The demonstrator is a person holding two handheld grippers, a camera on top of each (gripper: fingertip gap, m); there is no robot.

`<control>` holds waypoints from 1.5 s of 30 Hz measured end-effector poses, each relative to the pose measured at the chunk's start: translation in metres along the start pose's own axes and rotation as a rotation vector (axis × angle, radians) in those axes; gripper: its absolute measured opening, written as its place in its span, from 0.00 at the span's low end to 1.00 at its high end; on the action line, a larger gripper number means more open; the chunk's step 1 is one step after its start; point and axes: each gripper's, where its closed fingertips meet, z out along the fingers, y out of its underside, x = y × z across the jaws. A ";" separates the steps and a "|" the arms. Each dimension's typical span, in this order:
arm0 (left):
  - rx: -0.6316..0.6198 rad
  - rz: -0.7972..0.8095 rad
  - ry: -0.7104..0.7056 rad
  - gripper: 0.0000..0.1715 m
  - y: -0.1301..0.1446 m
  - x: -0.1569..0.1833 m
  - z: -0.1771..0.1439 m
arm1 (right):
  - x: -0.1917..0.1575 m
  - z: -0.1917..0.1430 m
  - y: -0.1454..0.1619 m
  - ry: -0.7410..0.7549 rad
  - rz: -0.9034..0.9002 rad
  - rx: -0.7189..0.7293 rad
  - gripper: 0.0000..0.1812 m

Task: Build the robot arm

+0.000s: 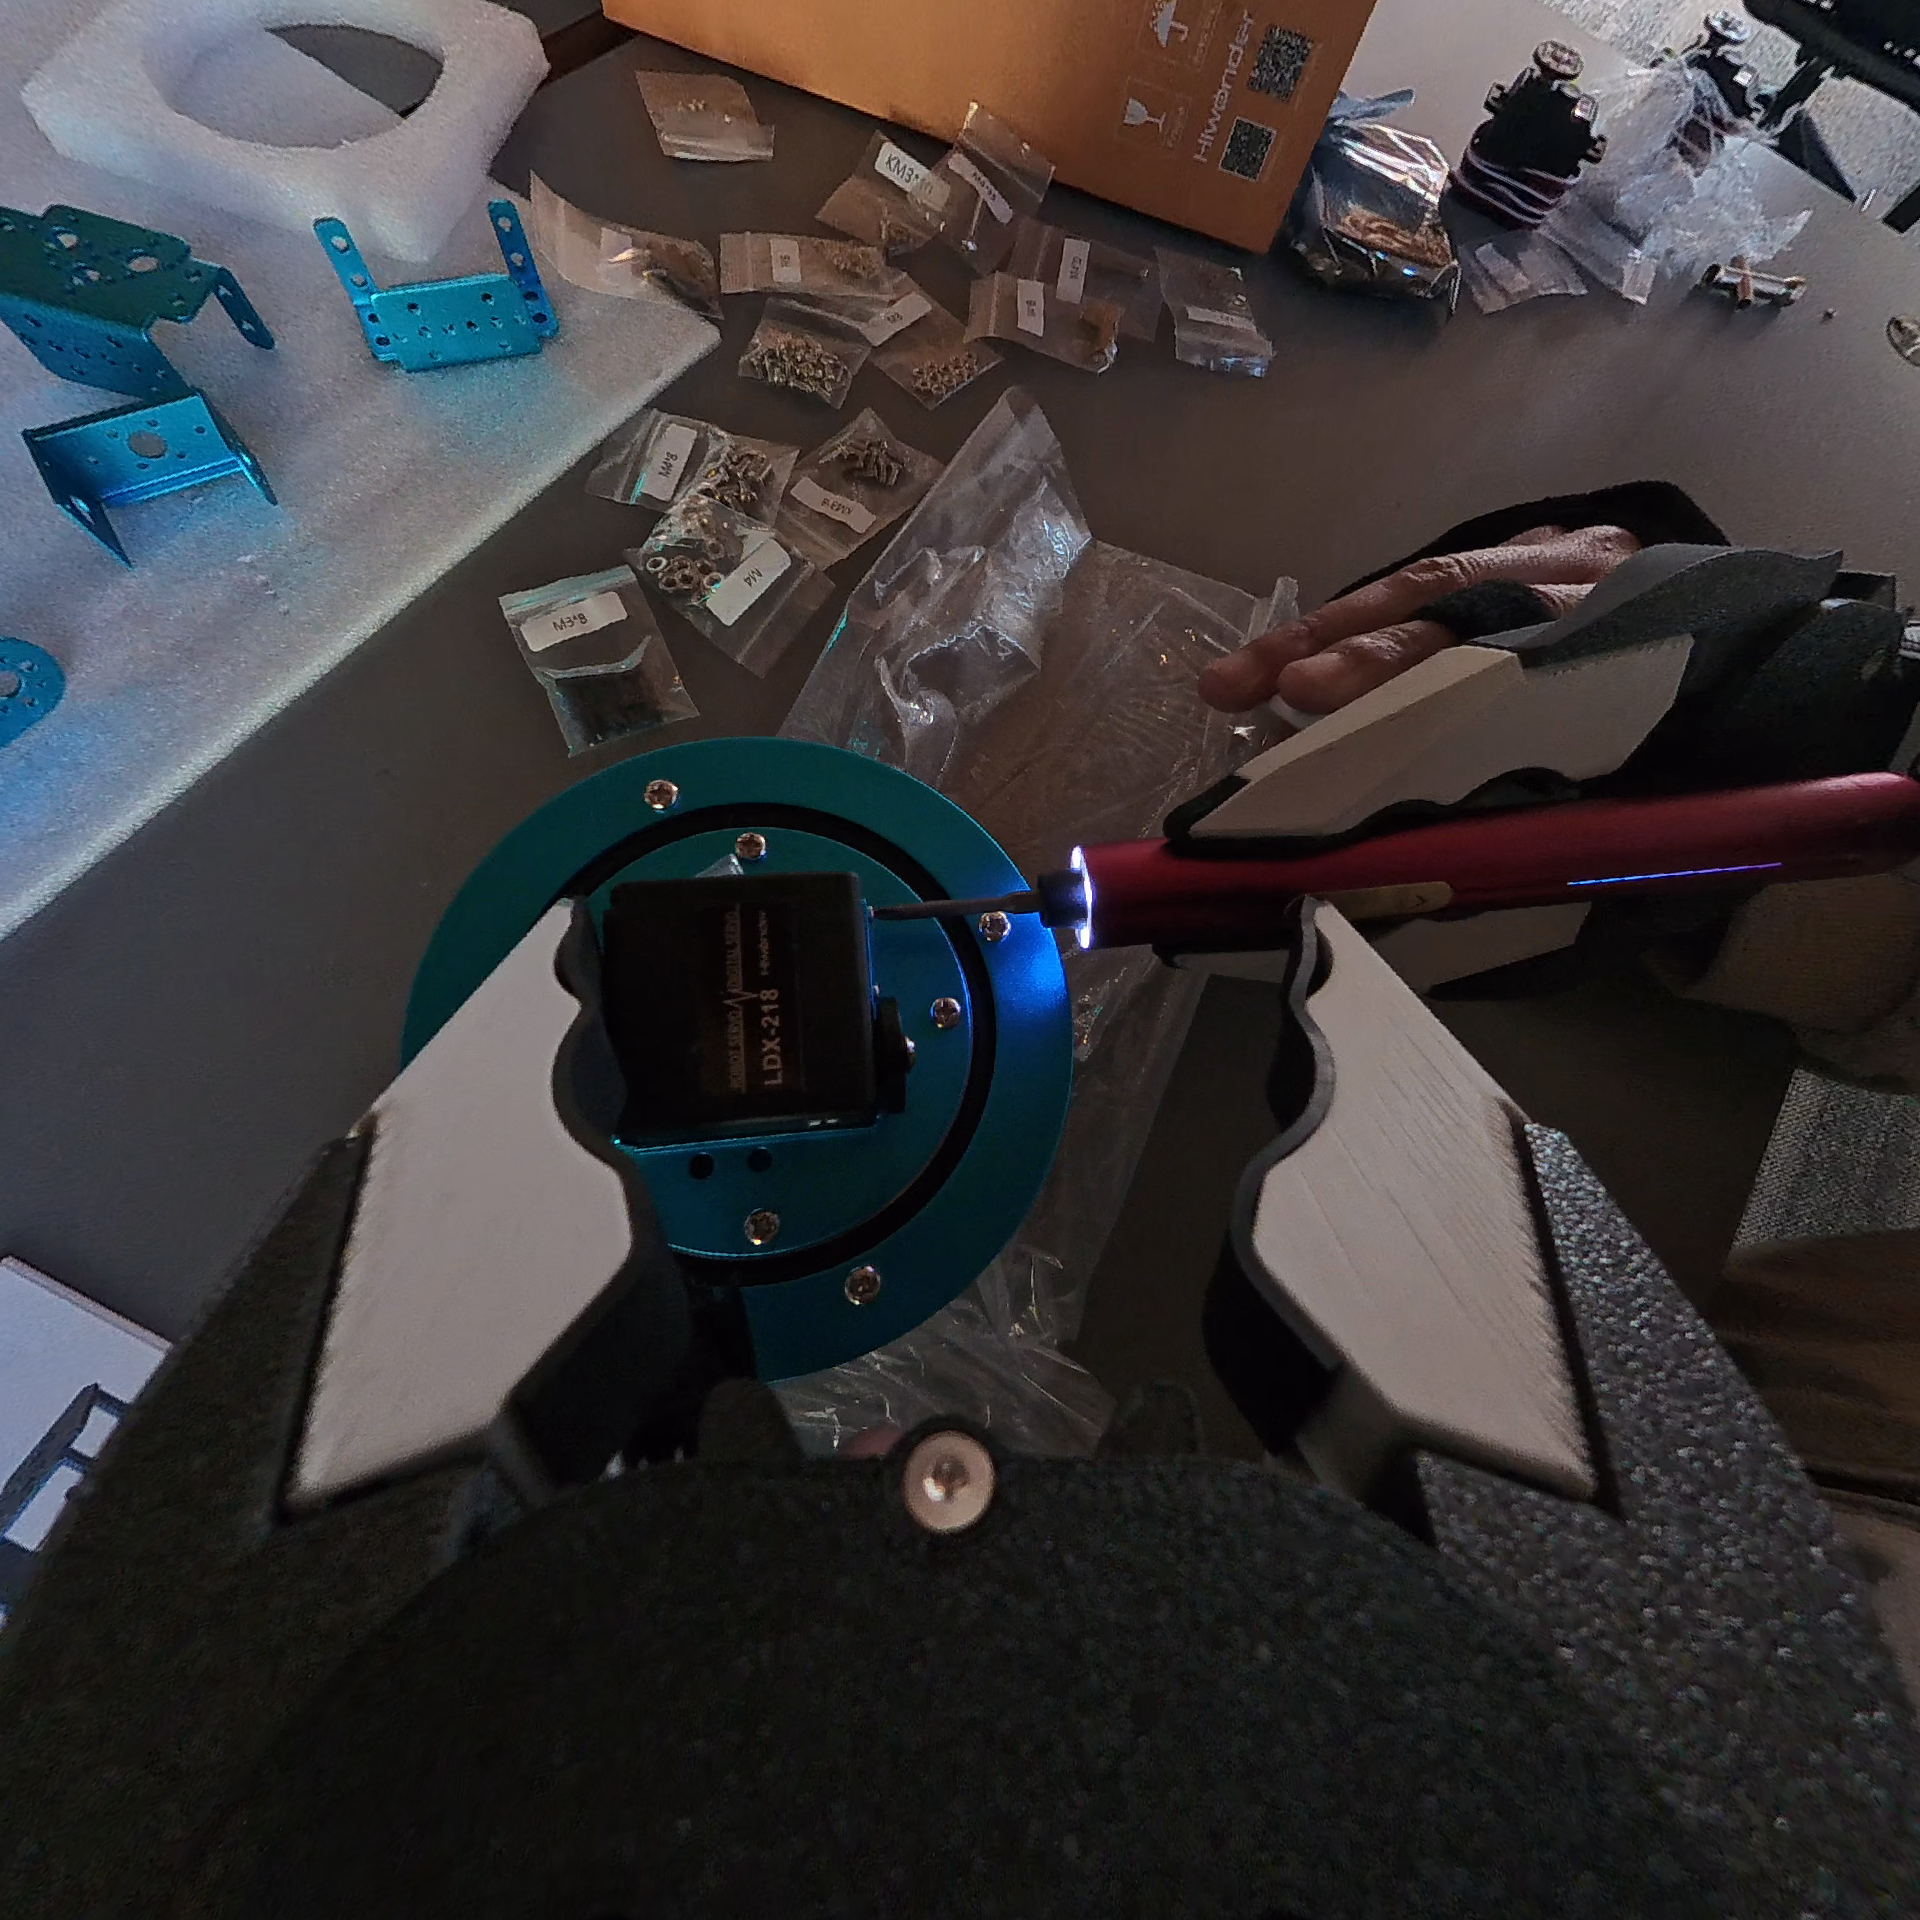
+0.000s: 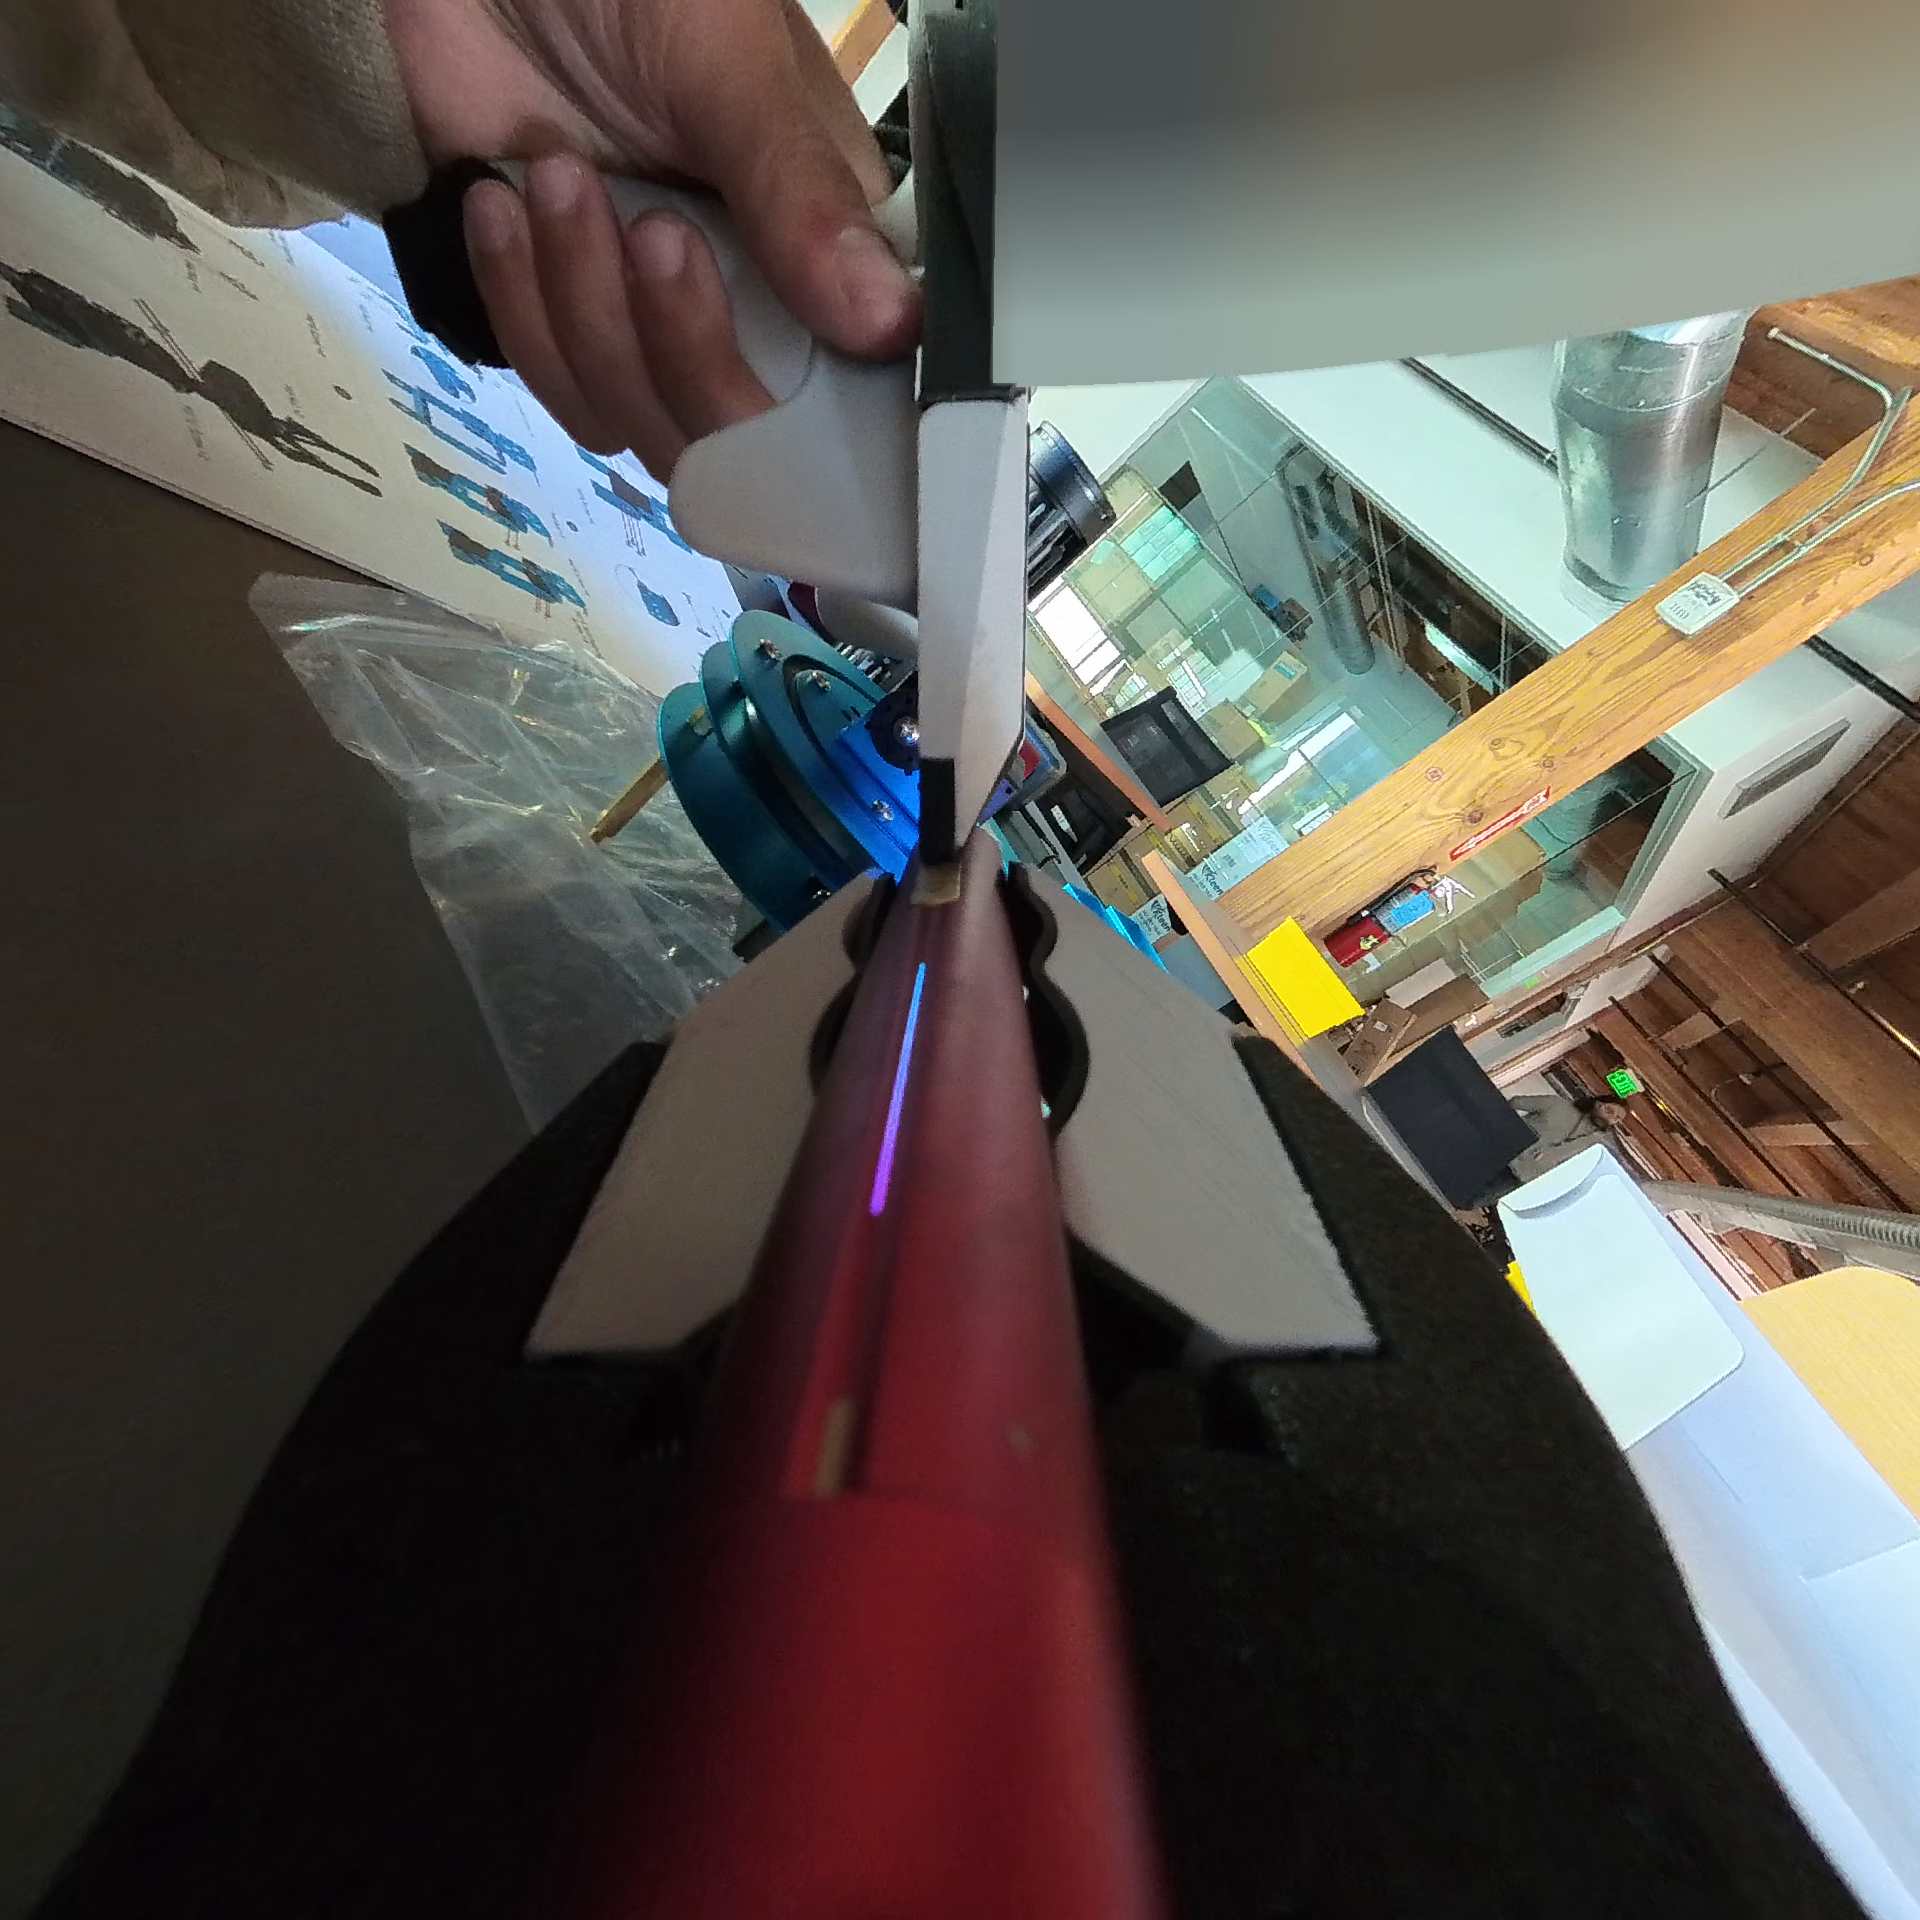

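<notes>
A teal round base with a black servo mounted on it lies on a clear plastic bag. My left gripper is open and wide around it; its left finger touches the servo's left side, and its right finger stands apart from it. My right gripper is shut on a red electric screwdriver with its light on. In the left wrist view the screwdriver comes in from the right and its bit reaches the servo's upper right corner. The base also shows in the right wrist view.
Several small bags of screws lie behind the base. A white foam sheet at the left carries blue metal brackets. A cardboard box stands at the back. A printed instruction sheet lies beyond the bag.
</notes>
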 end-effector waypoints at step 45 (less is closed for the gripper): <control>-0.012 0.071 0.006 0.67 0.002 -0.003 0.000 | 0.001 0.001 -0.003 0.016 -0.027 0.001 0.11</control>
